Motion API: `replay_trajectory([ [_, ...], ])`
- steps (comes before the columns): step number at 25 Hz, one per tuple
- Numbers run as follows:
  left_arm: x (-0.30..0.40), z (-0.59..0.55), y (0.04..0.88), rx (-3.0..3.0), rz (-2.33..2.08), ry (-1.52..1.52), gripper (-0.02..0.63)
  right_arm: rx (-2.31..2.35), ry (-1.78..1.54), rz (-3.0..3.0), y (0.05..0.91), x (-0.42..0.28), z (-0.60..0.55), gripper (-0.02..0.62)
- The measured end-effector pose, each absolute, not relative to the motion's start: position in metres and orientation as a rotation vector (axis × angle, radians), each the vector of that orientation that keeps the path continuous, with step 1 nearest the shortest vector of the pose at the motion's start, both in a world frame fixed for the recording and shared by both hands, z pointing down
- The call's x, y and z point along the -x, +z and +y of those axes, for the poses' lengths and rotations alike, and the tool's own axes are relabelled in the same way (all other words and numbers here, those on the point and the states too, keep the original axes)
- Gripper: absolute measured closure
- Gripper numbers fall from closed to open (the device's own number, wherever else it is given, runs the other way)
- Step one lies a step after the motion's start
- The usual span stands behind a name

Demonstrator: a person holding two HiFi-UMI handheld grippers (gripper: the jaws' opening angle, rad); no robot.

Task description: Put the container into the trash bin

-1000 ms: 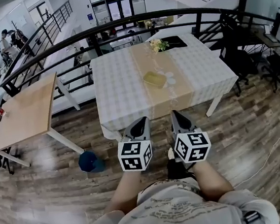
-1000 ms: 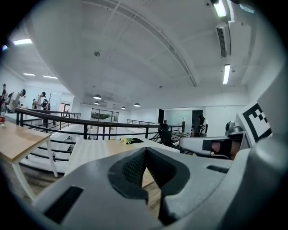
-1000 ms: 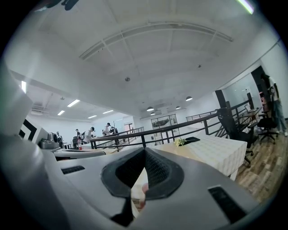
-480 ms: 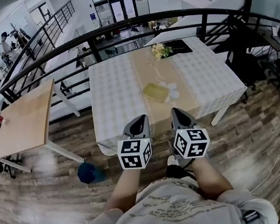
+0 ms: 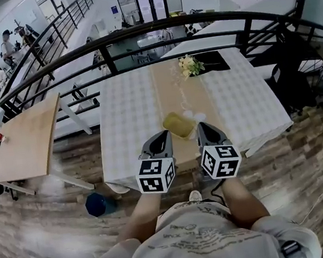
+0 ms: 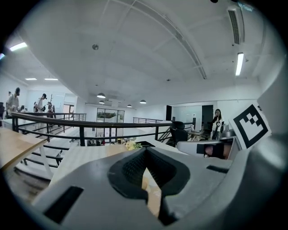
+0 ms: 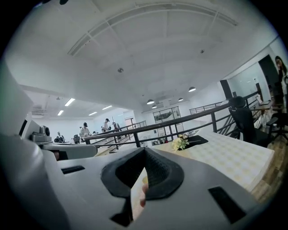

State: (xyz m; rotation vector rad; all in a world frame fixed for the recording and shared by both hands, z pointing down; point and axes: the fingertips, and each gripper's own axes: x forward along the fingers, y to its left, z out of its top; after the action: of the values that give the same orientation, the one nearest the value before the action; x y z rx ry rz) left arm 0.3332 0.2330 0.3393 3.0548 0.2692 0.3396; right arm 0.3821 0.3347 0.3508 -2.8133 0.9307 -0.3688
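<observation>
The yellow-green container (image 5: 178,124) lies on the tan runner of the checked-cloth table (image 5: 127,118), near its front edge. In the head view my left gripper (image 5: 161,138) and right gripper (image 5: 202,131) point forward side by side over that edge, and the container sits just ahead, between their tips. Both hold nothing. In the left gripper view the left gripper (image 6: 145,155) has its jaws together; likewise the right gripper (image 7: 144,153) in its own view. A blue round bin (image 5: 99,204) stands on the wooden floor, left of the person.
A bunch of flowers (image 5: 191,65) and a black mat (image 5: 214,59) lie at the table's far end. A black railing (image 5: 137,33) runs behind it. A wooden table (image 5: 24,140) stands to the left. Office chairs stand at the right.
The person has walked up to the table. It is much nearer, and both grippers now reach over its front edge, close to the container. The blue bin lies farther back on the left.
</observation>
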Motion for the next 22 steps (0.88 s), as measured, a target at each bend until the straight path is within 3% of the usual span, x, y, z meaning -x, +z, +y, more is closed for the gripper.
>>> replay_trajectory([
  [9, -0.391, 0.223, 0.361, -3.037, 0.222, 0.431, 0.601, 2.819, -0.506, 0.93, 0.379, -0.448, 0.329, 0.603],
  [22, -0.427, 0.199, 0.397, -2.953, 0.271, 0.563, 0.601, 2.835, -0.736, 0.891, 0.444, -0.477, 0.308, 0.603],
])
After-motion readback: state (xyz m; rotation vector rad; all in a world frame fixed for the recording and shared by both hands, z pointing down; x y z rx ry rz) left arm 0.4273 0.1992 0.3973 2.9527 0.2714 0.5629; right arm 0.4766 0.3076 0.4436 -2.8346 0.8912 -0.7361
